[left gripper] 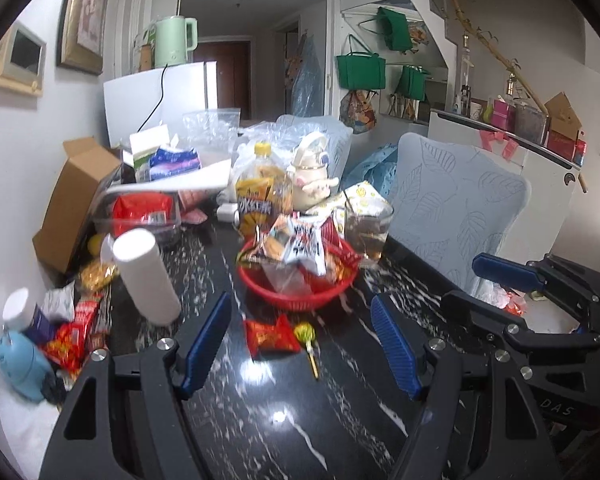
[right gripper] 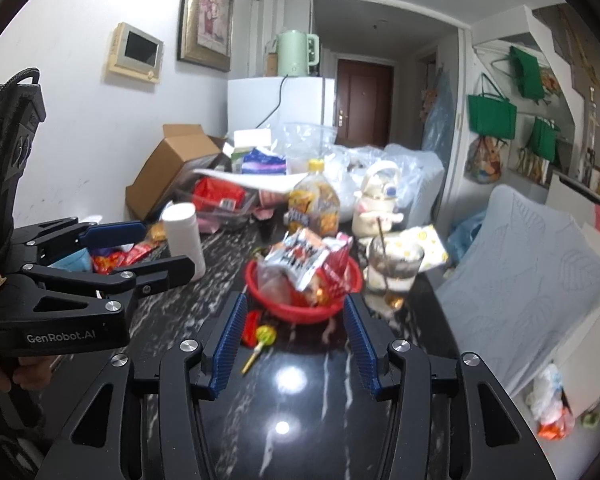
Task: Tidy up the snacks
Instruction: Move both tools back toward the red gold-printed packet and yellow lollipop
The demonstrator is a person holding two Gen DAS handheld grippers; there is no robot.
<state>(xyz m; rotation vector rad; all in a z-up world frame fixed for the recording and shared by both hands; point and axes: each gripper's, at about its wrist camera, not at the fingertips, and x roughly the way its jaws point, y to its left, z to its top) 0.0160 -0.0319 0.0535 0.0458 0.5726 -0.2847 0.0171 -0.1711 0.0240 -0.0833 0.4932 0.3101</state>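
Observation:
A red basket (left gripper: 296,296) (right gripper: 300,310) heaped with snack packets stands mid-table on the black marble top (left gripper: 284,400). Just in front of it lie a small red snack packet (left gripper: 270,336) (right gripper: 252,326) and a yellow-green lollipop (left gripper: 306,332) (right gripper: 265,334). My left gripper (left gripper: 300,300) is open above these two, holding nothing. My right gripper (right gripper: 295,300) is open a little right of them, its blue pads bare, and the basket's near rim shows between its tips. Each gripper shows in the other's view: the right gripper (left gripper: 460,280) on the right, the left gripper (right gripper: 167,246) on the left.
A white bottle (left gripper: 144,276) stands left of the basket, with loose red and yellow snacks (left gripper: 72,336) beyond it at the table's left edge. A glass with a straw (left gripper: 368,232) sits right of the basket. An orange-labelled jar (left gripper: 262,196), a cardboard box (left gripper: 76,200) and a chair (left gripper: 460,208) crowd the back and right.

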